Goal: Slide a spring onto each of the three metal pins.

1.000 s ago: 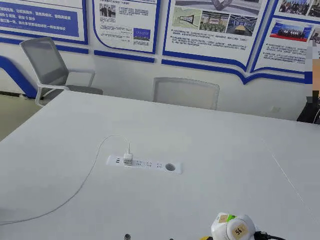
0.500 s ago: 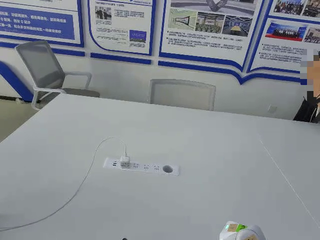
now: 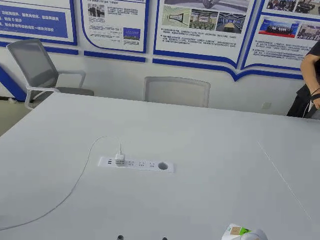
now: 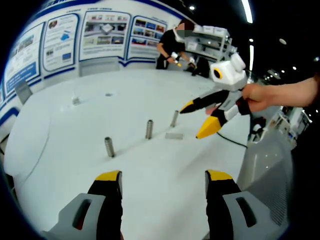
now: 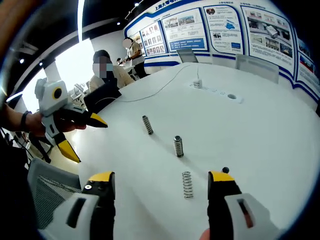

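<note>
Just ahead of the right gripper (image 5: 161,177), on the white table (image 5: 280,150), a loose spring (image 5: 187,184) lies flat in the gap between the two yellow-tipped jaws, which stand wide apart and grip nothing. A bare pin (image 5: 225,170) stands just beside the tip of the right-hand jaw, near the loose spring but apart from it. A little farther on, the middle pin (image 5: 178,146) stands upright with a spring coiled round it, and beyond it, to the left, the far pin (image 5: 147,124) also carries a spring. Left of that row and well apart from it is the left gripper (image 5: 92,143), its jaws likewise spread and empty. In the left gripper view the three pins run in a line well ahead of those open jaws, the sprung ones nearer and the bare one farthest, with the loose spring lying just beside it. There the right gripper, held in a hand (image 4: 256,95), points in from the right with its lower jaw tip near that spring. Farther across the table a power strip (image 3: 135,164) sits flush in the top, with a white charger (image 3: 119,159) plugged into its left end and a thin cable (image 3: 75,187) curving away to the near left. At the far edge stand a pale chair (image 3: 176,91) and a grey armchair (image 3: 35,62). Behind them blue-framed posters (image 3: 200,25) cover the wall, and a person (image 3: 311,70) stands at the far right.
</note>
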A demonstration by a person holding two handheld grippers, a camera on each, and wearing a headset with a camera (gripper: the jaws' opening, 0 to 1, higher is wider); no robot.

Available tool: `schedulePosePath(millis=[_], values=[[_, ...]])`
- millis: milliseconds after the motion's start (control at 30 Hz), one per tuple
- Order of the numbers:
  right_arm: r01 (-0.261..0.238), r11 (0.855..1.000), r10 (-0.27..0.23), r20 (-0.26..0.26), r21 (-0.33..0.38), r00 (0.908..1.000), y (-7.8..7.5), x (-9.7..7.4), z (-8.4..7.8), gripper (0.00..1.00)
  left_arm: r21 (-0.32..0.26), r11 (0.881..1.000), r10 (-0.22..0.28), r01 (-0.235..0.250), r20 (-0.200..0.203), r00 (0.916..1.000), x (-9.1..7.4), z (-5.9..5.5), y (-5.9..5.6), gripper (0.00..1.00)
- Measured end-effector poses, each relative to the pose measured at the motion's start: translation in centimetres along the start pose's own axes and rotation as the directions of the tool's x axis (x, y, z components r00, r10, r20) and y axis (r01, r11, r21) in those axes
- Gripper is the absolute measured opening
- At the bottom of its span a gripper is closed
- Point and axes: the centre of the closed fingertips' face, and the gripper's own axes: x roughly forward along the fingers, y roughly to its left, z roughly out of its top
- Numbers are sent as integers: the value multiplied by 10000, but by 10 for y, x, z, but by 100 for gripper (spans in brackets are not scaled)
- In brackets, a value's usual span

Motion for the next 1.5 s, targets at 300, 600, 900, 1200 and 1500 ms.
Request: schedulePosePath(millis=[300, 600, 900, 1200, 1500], values=[[73, 9997, -80, 265, 232, 9996, 0, -13, -8, 81, -42, 9999, 163, -163, 20, 9999, 0, 3, 6, 71], [249, 9975, -290, 619, 662, 9977, -4, -26, -12, 82, -95, 9997, 220, -220, 17, 9998, 3, 6, 10, 71], [416, 9951, -487, 782, 902, 9957, -8, -37, -19, 85, -81, 9998, 190, -190, 55, 9998, 8, 12, 9, 71], [538, 9928, -615, 696, 1070, 9957, -9, -44, -31, 87, -9, 10000, 89, -89, -69, 9999, 13, 12, 5, 72], [627, 9893, -720, 674, 1316, 9951, -12, -52, -41, 88, 79, 10000, -15, 16, -102, 9999, 20, 15, 0, 72]])
